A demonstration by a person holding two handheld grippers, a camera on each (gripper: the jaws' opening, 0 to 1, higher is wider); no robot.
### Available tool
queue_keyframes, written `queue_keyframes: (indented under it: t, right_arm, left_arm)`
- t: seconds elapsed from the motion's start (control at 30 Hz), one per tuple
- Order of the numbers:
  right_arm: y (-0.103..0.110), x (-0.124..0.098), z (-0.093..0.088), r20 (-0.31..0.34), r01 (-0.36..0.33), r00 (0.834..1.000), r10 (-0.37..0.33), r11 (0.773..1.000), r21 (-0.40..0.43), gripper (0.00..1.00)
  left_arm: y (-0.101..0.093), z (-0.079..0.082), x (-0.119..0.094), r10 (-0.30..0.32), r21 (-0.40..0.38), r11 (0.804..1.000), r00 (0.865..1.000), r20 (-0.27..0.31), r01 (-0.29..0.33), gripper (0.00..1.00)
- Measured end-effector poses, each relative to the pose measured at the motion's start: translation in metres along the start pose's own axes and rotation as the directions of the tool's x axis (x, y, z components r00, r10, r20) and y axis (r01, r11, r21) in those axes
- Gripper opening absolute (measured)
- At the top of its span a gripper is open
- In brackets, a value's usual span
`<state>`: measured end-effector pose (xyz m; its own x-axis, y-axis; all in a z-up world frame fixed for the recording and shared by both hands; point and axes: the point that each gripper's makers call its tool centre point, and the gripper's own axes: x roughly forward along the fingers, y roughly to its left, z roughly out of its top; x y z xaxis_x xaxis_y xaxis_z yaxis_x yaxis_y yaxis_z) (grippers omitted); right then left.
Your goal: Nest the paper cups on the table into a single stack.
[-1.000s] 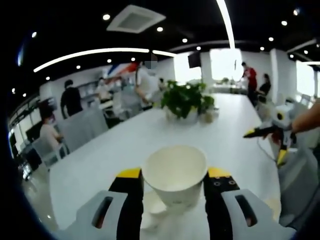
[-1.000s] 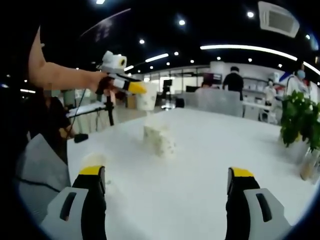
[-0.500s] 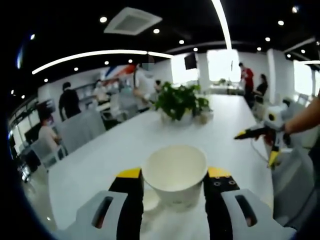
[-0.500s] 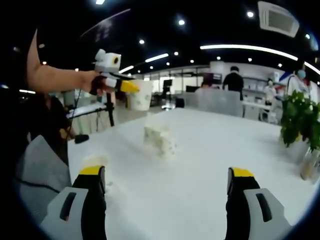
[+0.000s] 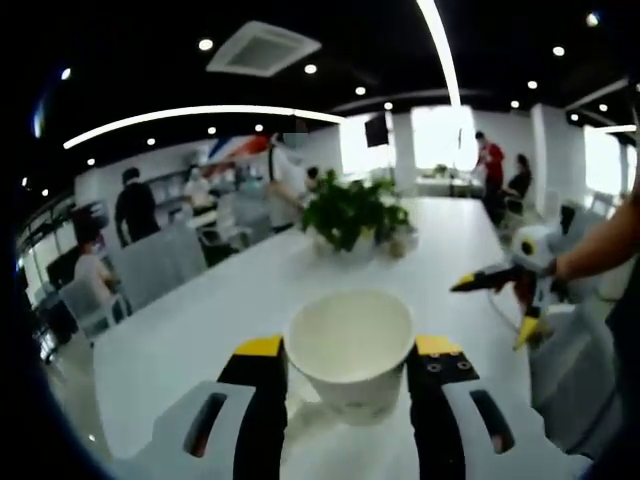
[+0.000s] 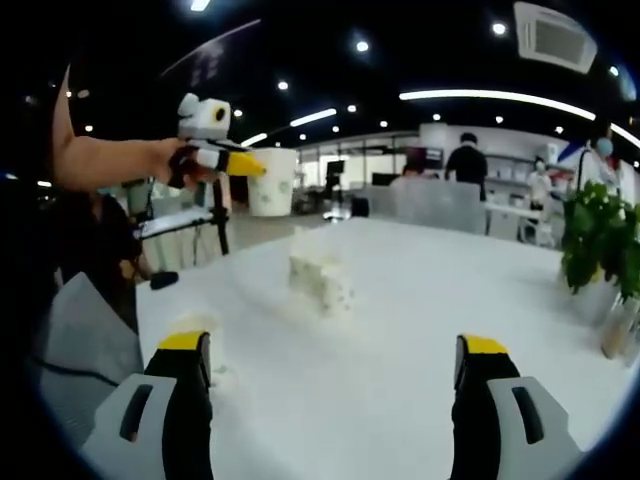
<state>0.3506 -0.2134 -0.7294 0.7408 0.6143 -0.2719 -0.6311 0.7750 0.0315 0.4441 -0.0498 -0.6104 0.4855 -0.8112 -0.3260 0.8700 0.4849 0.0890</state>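
A: What does the left gripper view give us?

B: The left gripper (image 5: 349, 360) has its two jaws clenched on a white paper cup (image 5: 350, 350), one jaw against each side, the open mouth facing the camera. The cup is held up above the white table (image 5: 200, 320). Out at the right, a person's arm holds the right gripper (image 5: 497, 300) with its yellow-tipped jaws spread apart and nothing between them. Farther along the table stands a potted plant (image 5: 350, 212), and people stand in the room behind it.

A: And the right gripper view?

B: Its own jaws rise from the bottom, set wide apart and released, with bare tabletop between them. On the table ahead sits a pale cup stack (image 6: 318, 284); it is blurred, so I can't tell how many cups are nested there. Up at the left, a hand carries the left gripper, gripping the paper cup in the air, well above and to the left of the stack. A small white blur lies on the table near the left jaw, maybe another cup. The plant shows at the right edge.
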Motion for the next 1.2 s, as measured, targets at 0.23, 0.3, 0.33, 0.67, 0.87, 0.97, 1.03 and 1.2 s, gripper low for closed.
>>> queue_keyframes:
  t: [0.23, 0.3, 0.33, 0.67, 0.87, 0.97, 1.03, 1.2]
  right_arm:
    - [0.001, 0.000, 0.001, 0.003, 0.001, 1.000, -0.001, 1.000, 0.001, 1.00]
    - [0.001, 0.000, 0.001, 0.004, 0.000, 1.000, 0.000, 1.000, 0.000, 1.00]
    - [0.001, 0.000, 0.001, 0.004, 0.000, 1.000, 0.000, 1.000, 0.000, 1.00]
    - [0.002, -0.002, -0.002, 0.003, 0.001, 1.000, -0.001, 1.000, 0.005, 1.00]
    - [0.001, -0.005, -0.001, 0.007, 0.007, 1.000, -0.007, 1.000, 0.007, 1.00]
    - [0.002, -0.005, 0.001, 0.009, 0.006, 1.000, -0.006, 1.000, 0.006, 1.00]
    - [0.003, -0.005, 0.001, 0.009, 0.004, 1.000, -0.004, 1.000, 0.004, 1.00]
    - [0.005, -0.006, 0.001, 0.007, 0.000, 1.000, 0.000, 1.000, 0.001, 1.00]
  left_arm:
    - [-0.011, 0.003, -0.003, -0.012, 0.004, 1.000, 1.000, 0.002, 0.012, 0.45]
    - [-0.016, 0.005, -0.004, -0.015, 0.010, 1.000, 1.000, 0.005, 0.015, 0.45]
    - [-0.018, 0.006, -0.005, -0.016, 0.012, 1.000, 1.000, 0.006, 0.016, 0.45]
    - [-0.035, 0.012, -0.012, -0.017, 0.007, 1.000, 1.000, 0.022, 0.017, 0.45]
    - [-0.045, 0.017, -0.018, -0.025, 0.007, 1.000, 0.999, 0.032, 0.025, 0.45]
    - [-0.048, 0.018, -0.020, -0.025, 0.008, 1.000, 0.999, 0.036, 0.025, 0.45]
    - [-0.050, 0.019, -0.022, -0.027, 0.011, 1.000, 0.999, 0.039, 0.026, 0.45]
    - [-0.055, 0.017, -0.025, -0.020, 0.039, 0.999, 0.999, 0.031, 0.018, 0.45]
